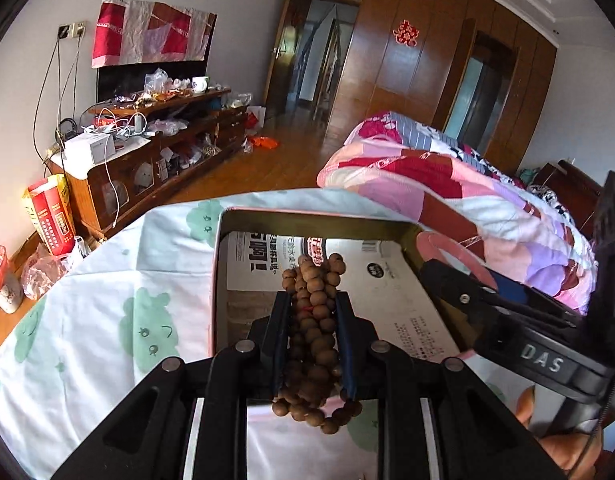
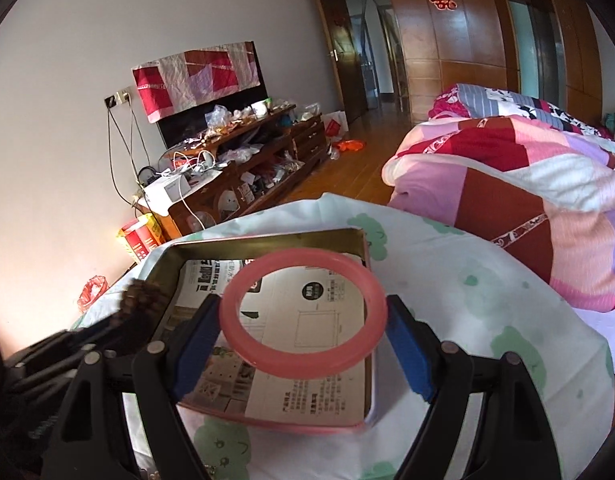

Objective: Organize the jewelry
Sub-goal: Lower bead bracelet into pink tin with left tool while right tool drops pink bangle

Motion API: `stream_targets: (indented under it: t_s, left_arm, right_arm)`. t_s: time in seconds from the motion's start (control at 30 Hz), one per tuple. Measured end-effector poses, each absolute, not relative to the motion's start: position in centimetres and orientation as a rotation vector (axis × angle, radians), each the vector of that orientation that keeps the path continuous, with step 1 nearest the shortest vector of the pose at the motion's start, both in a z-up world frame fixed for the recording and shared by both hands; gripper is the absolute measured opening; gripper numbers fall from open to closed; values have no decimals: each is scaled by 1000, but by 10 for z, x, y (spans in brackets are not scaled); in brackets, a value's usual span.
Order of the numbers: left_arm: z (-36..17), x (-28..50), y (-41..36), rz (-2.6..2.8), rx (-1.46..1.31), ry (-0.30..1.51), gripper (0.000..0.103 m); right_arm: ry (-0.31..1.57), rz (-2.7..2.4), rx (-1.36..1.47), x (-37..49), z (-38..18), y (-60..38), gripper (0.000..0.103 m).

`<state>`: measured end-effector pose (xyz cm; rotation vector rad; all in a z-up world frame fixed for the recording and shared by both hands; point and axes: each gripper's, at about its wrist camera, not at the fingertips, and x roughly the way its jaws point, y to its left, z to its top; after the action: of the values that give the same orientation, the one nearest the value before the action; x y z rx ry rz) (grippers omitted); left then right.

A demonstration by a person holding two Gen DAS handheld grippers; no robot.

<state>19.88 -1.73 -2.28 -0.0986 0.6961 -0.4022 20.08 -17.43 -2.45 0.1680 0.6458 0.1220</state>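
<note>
My left gripper (image 1: pixel 312 300) is shut on a bunch of brown wooden bead strands (image 1: pixel 315 320), held over the near edge of an open metal tin (image 1: pixel 223 264) lined with printed paper. My right gripper (image 2: pixel 303 320) is shut on a pink bangle (image 2: pixel 303 364), its blue pads (image 2: pixel 407 348) pressing both sides, held above the same tin (image 2: pixel 267 242). The right gripper shows in the left wrist view (image 1: pixel 507 304) at the tin's right side with the bangle (image 1: pixel 447 244). The left gripper with the beads (image 2: pixel 139 300) shows at the left of the right wrist view.
The tin stands on a table covered with a white cloth with green prints (image 1: pixel 107 300). A bed with a patchwork quilt (image 1: pixel 447 176) lies to the right. A cluttered wooden TV cabinet (image 1: pixel 155 148) stands along the left wall. Bags (image 1: pixel 47 216) sit on the floor.
</note>
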Motion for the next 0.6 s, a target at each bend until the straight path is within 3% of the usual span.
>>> stream_targets:
  t_s: [0.43,0.5,0.6]
  left_arm:
    - [-32,211,-8,-375,-170,741,23]
    - [-31,207,-7,-360,-168,733,27]
    - [-26,203,-1,-373,-197,703,45]
  right_arm:
    - [694,180,219,206,-33,-177,88]
    - [675,186,239,203,-30,-179,88]
    - [609,159,264,194,-21,-188,88]
